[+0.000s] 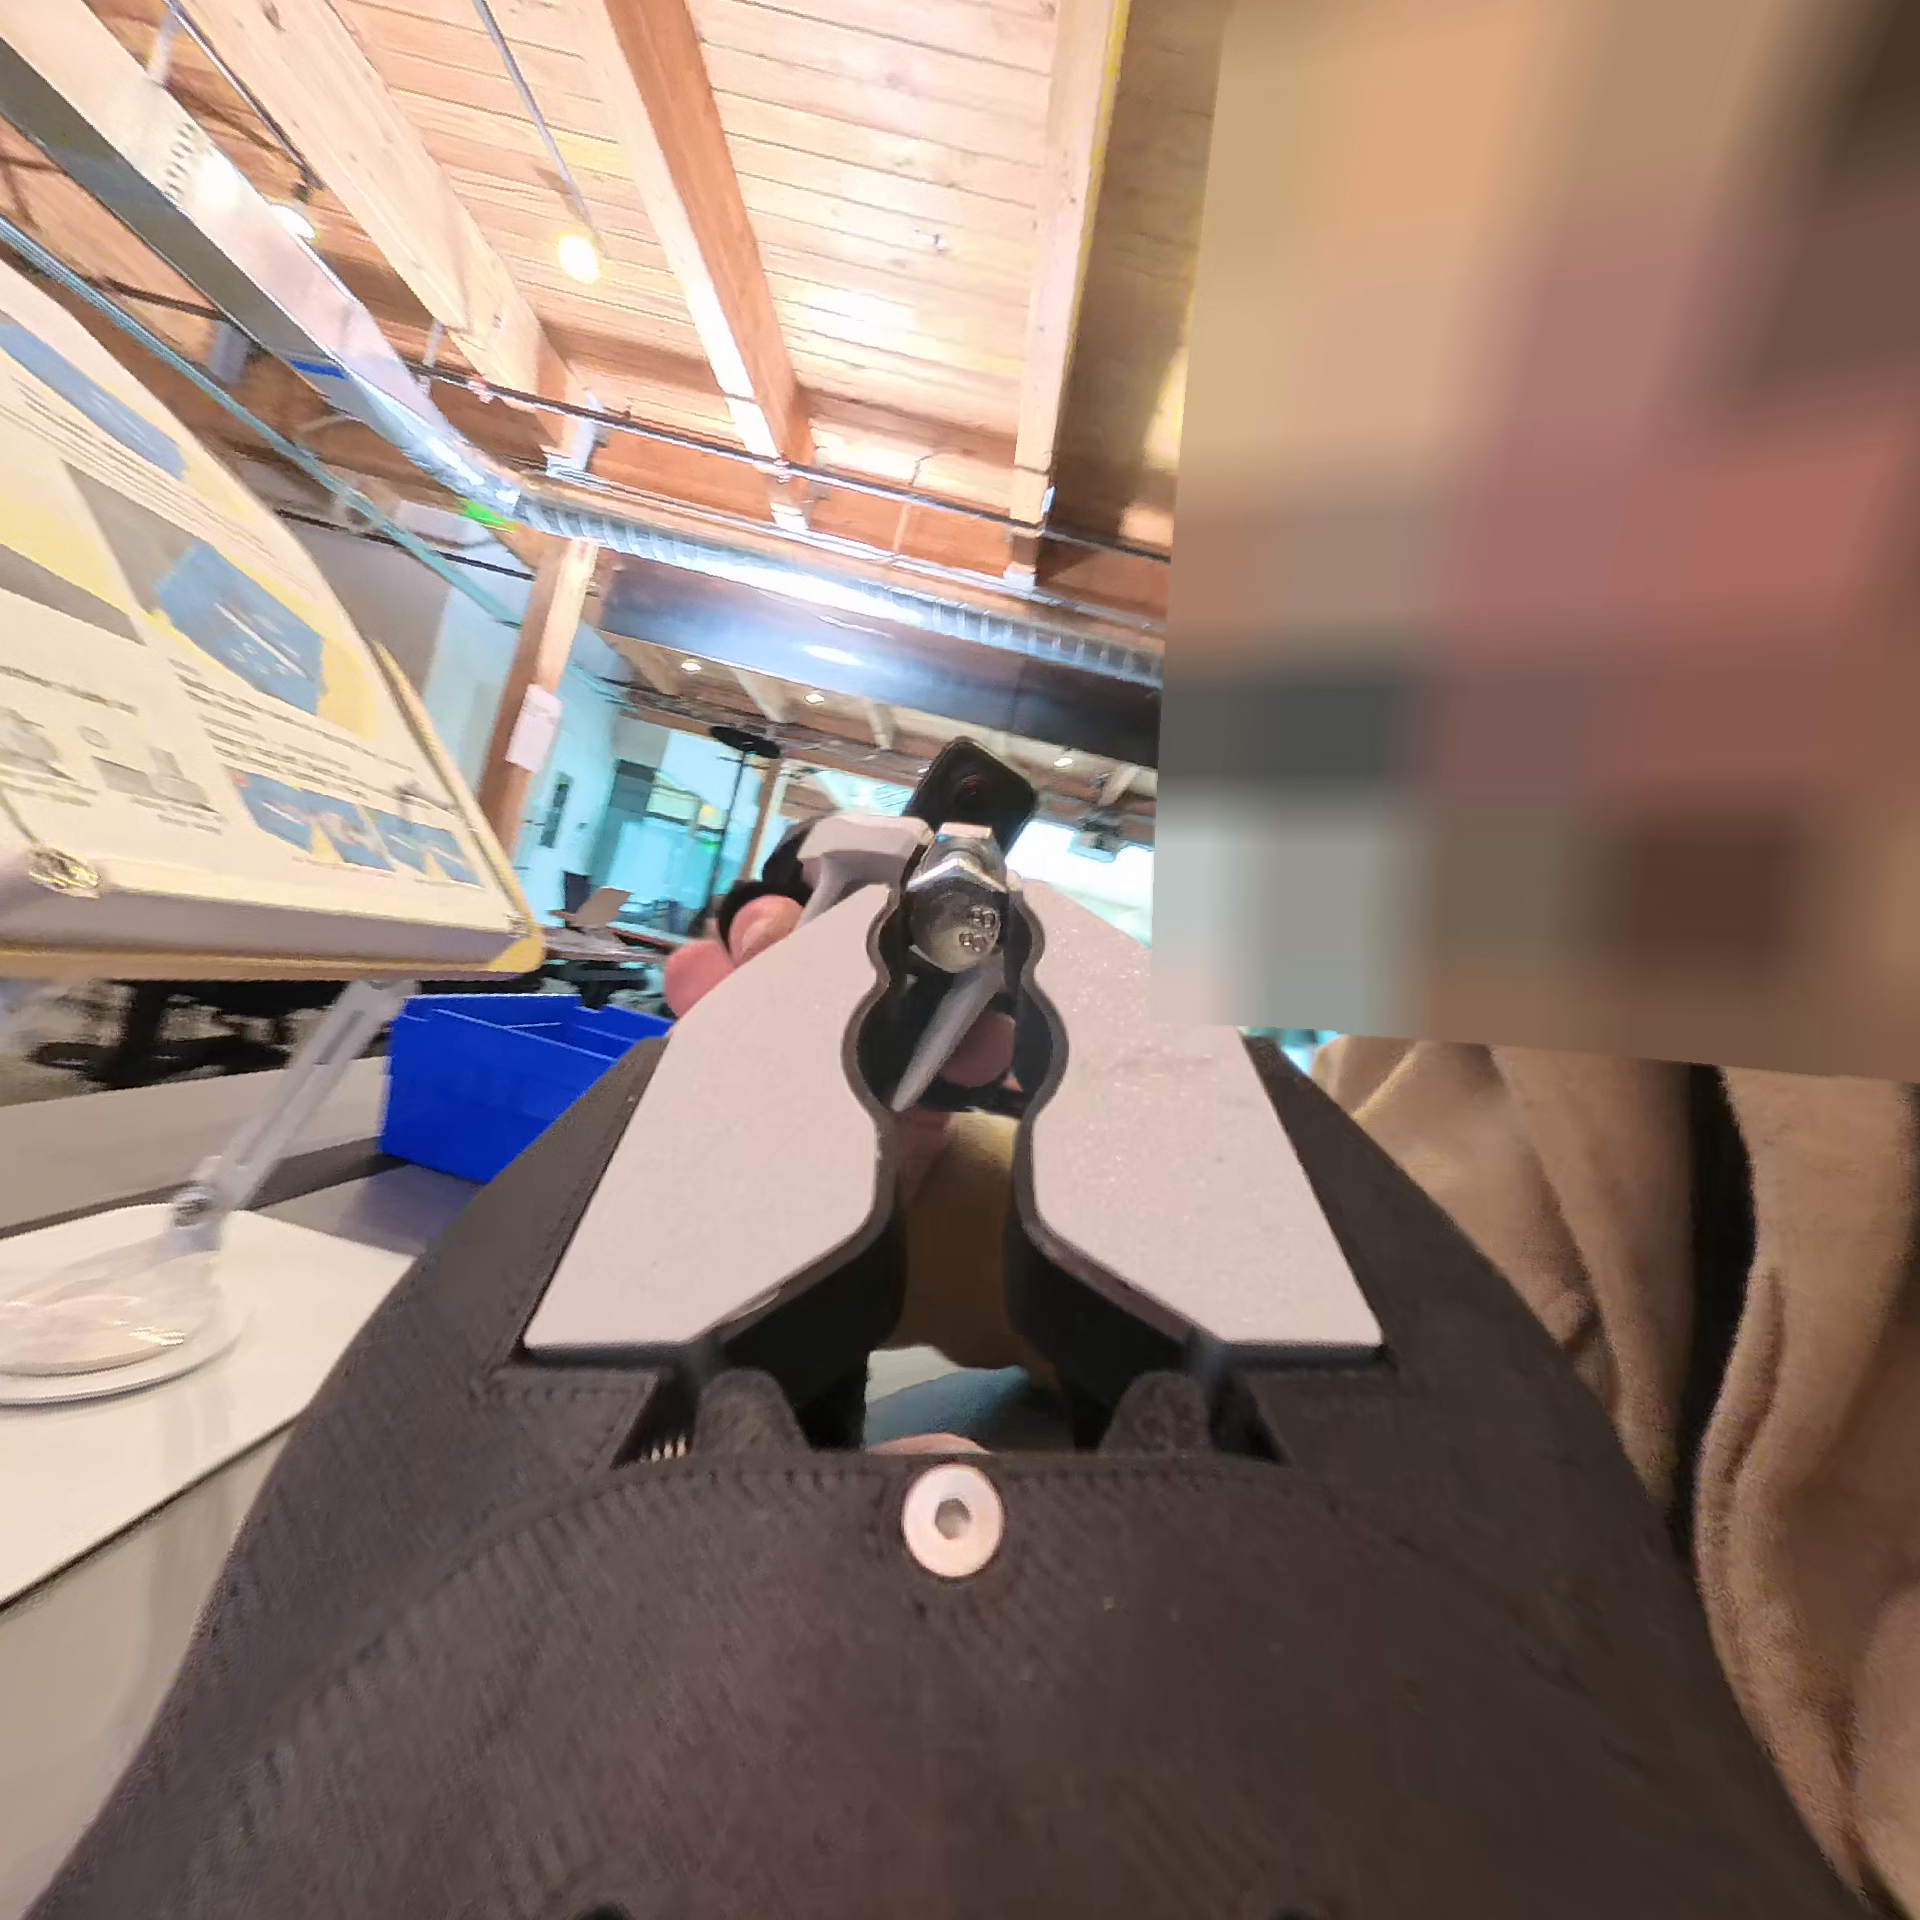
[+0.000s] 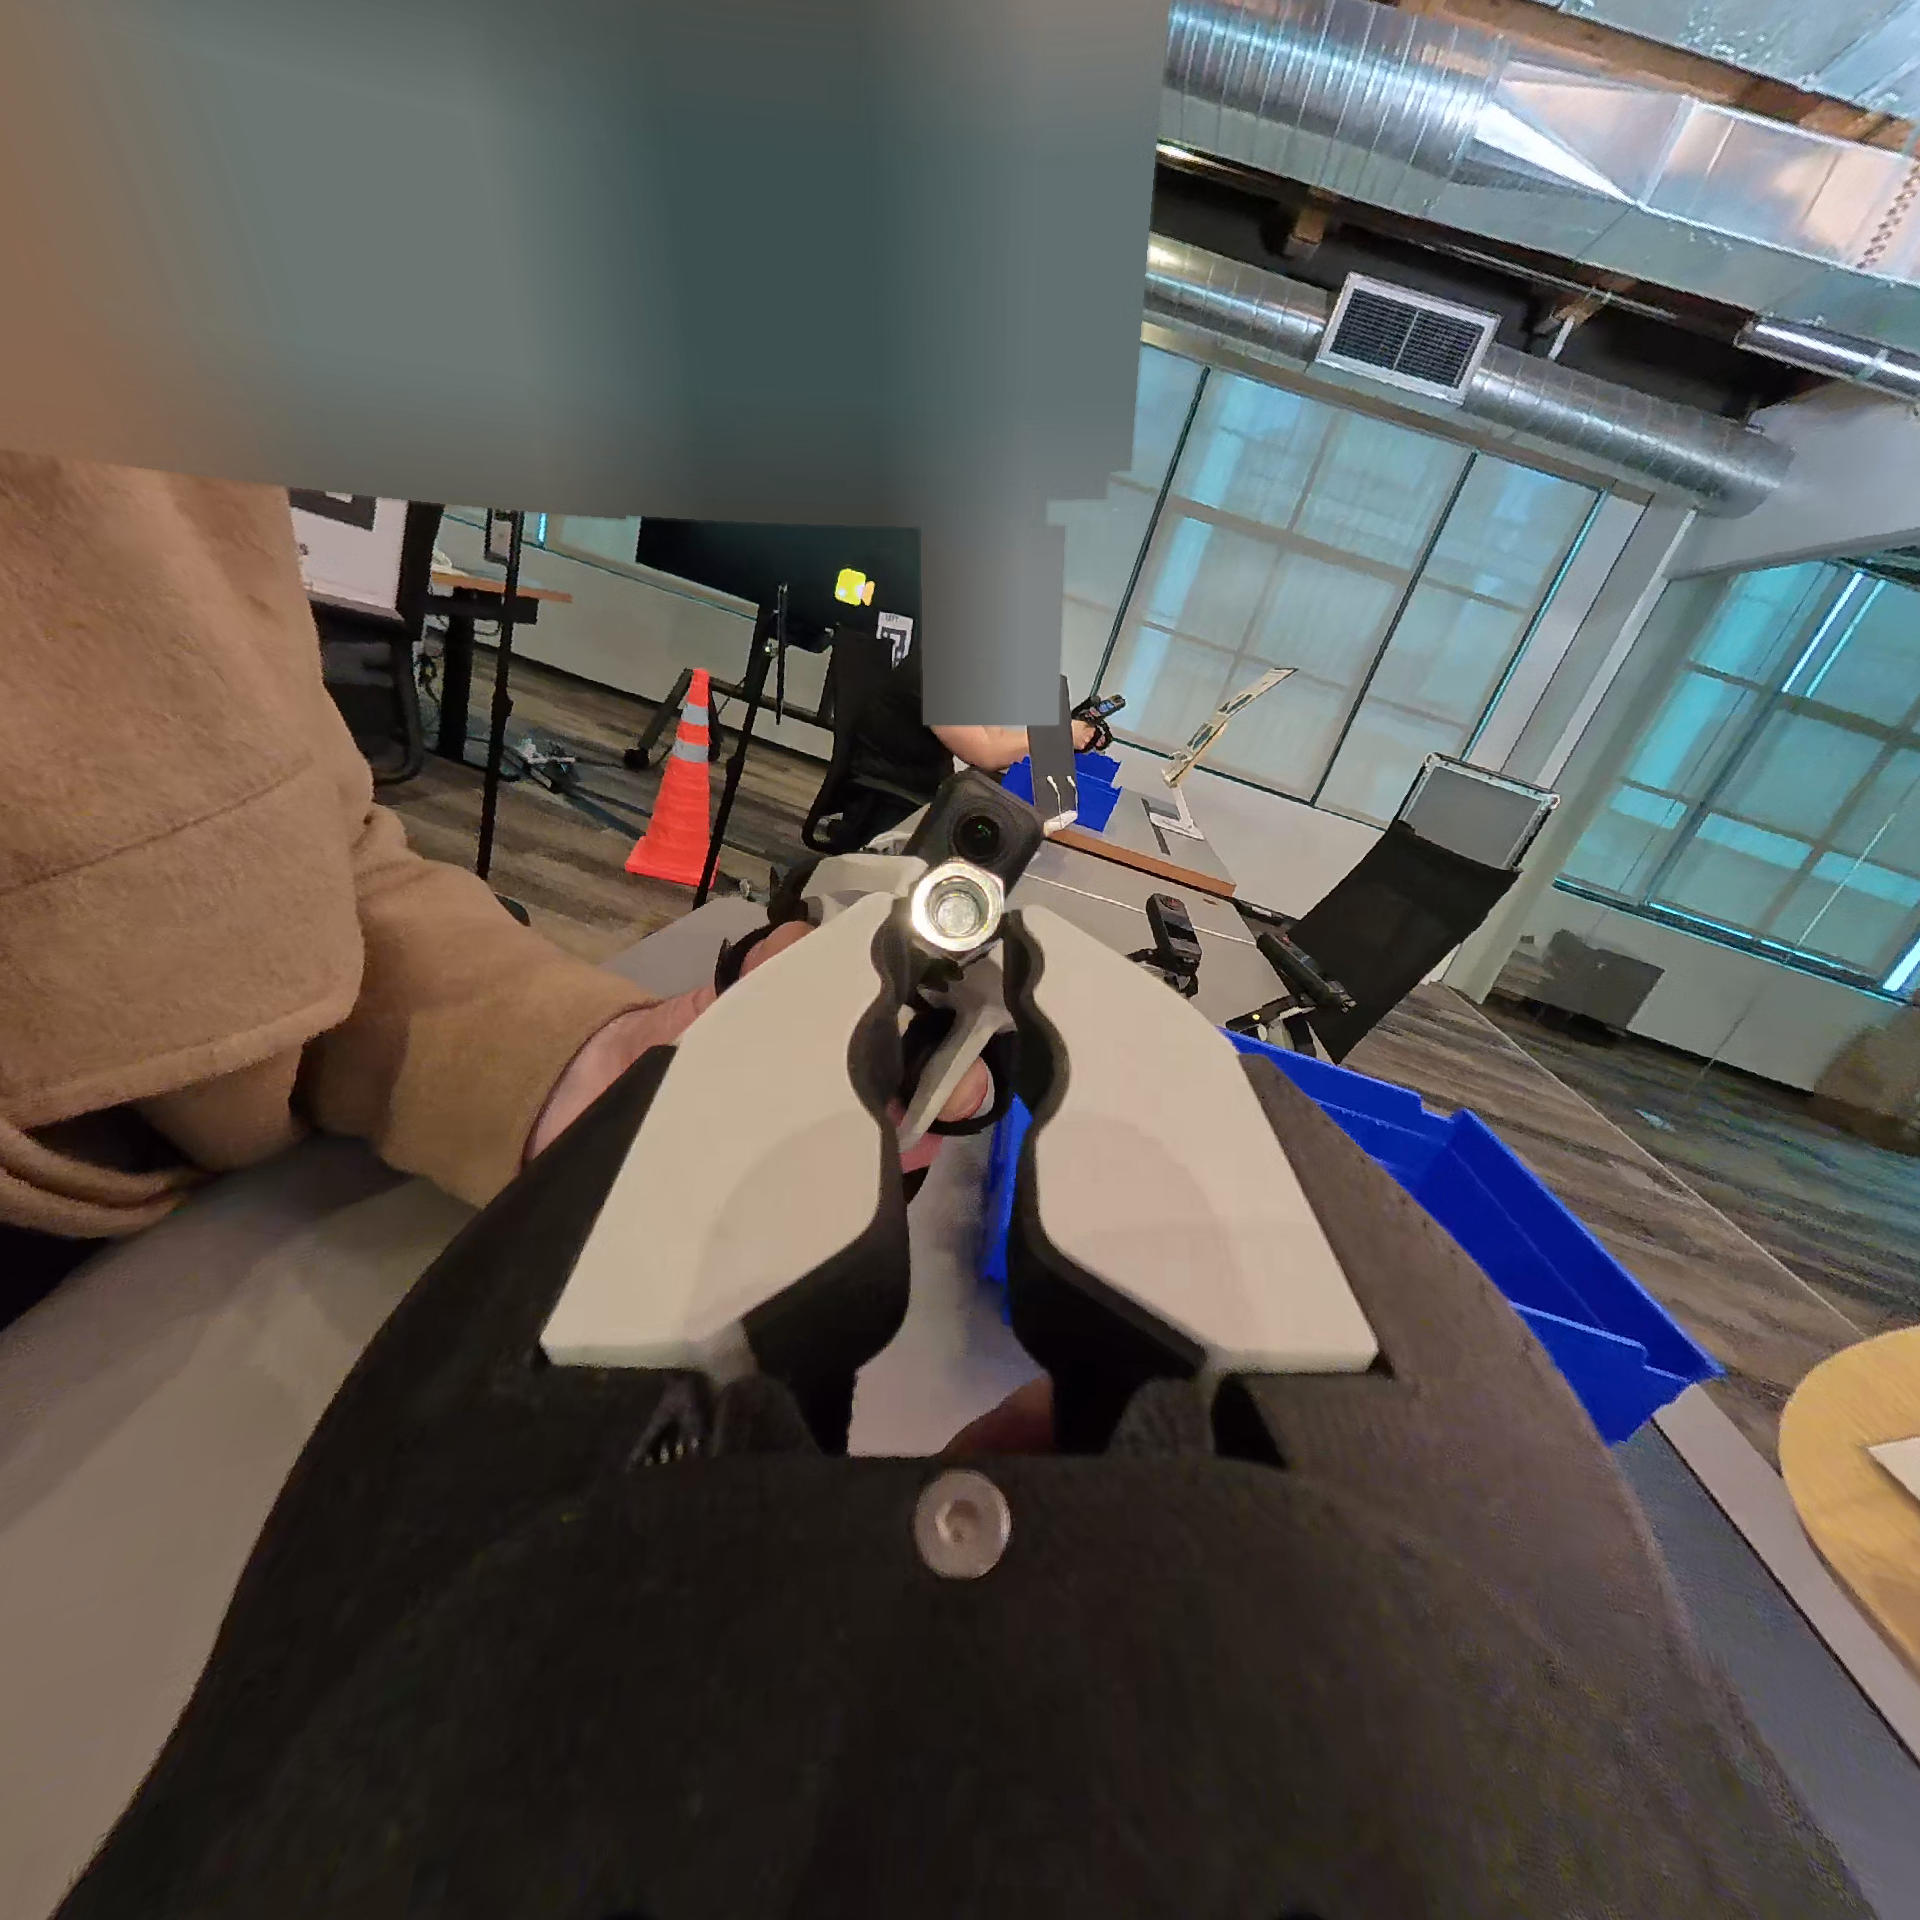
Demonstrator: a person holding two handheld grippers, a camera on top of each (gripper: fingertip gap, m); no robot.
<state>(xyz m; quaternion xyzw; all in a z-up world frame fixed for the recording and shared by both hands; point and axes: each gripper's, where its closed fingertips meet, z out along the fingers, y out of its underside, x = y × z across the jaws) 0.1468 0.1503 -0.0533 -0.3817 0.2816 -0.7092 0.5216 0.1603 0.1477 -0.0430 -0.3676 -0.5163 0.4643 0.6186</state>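
A hex bolt (image 1: 954,920) is clamped head-on at the left gripper (image 1: 956,935) tips and a nut (image 2: 956,912) at the right gripper (image 2: 956,925) tips, both held tip to tip on one axis above the worktop (image 2: 260,1351) near the blue bin (image 2: 1507,1226).

blue bin (image 2: 1475,1236), orange cone (image 2: 681,790), black chair (image 2: 1392,925), leaflet stand (image 1: 208,748) (pages blurred)

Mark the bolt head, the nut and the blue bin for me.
bolt (image 1: 958,928), left wrist view, on its hex head.
nut (image 2: 957,910), right wrist view, on its front face.
blue bin (image 2: 1496,1195), right wrist view, on its side wall.
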